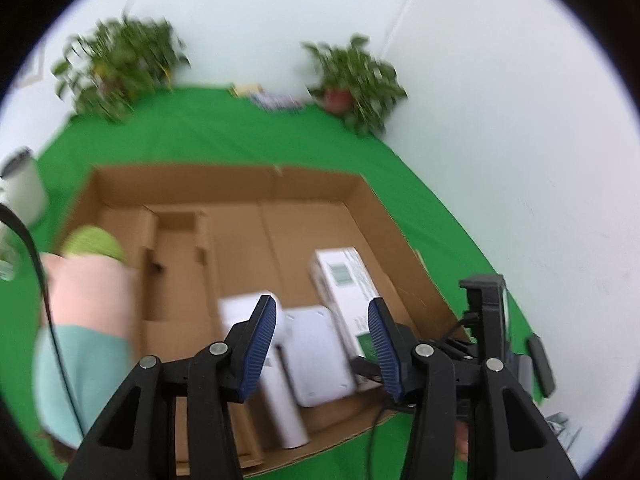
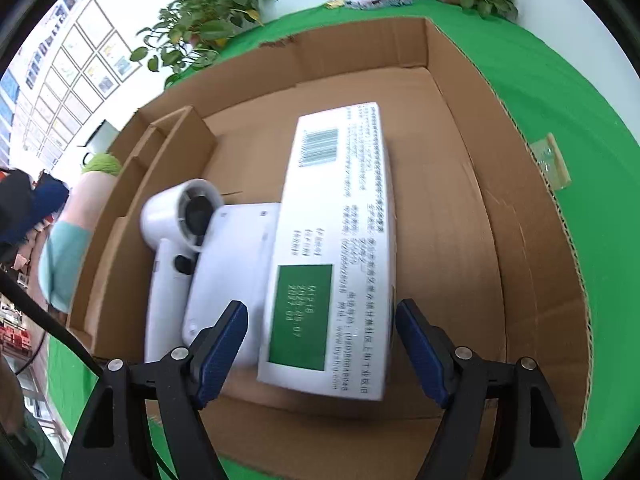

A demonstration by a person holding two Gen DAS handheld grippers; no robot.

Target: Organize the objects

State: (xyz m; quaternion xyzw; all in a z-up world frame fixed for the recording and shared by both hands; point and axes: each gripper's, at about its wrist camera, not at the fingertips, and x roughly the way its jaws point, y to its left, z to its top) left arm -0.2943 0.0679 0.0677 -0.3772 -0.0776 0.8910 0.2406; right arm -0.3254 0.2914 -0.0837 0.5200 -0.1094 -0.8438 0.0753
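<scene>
A shallow cardboard box (image 1: pixel 360 196) (image 2: pixel 500 208) lies on a green cloth. Inside it lie a white handheld dryer (image 1: pixel 276 384) (image 2: pixel 172 248), a flat white device (image 1: pixel 320 352) (image 2: pixel 228 264) and a white carton with a green label (image 1: pixel 348 280) (image 2: pixel 340 240), side by side. My left gripper (image 1: pixel 322 312) is open and empty above the box's near edge. My right gripper (image 2: pixel 320 320) is open, its jaws either side of the carton's near end without touching it. A plush toy, pink and teal with a green top (image 1: pixel 88 292) (image 2: pixel 80 216), leans at the box's left side.
Two potted plants (image 1: pixel 124 64) (image 1: pixel 356 80) stand at the back of the cloth by the white wall. A white cup (image 1: pixel 24 188) stands at the left. Small flat packets (image 1: pixel 276 100) lie at the far edge. A clear packet (image 2: pixel 550 160) lies right of the box.
</scene>
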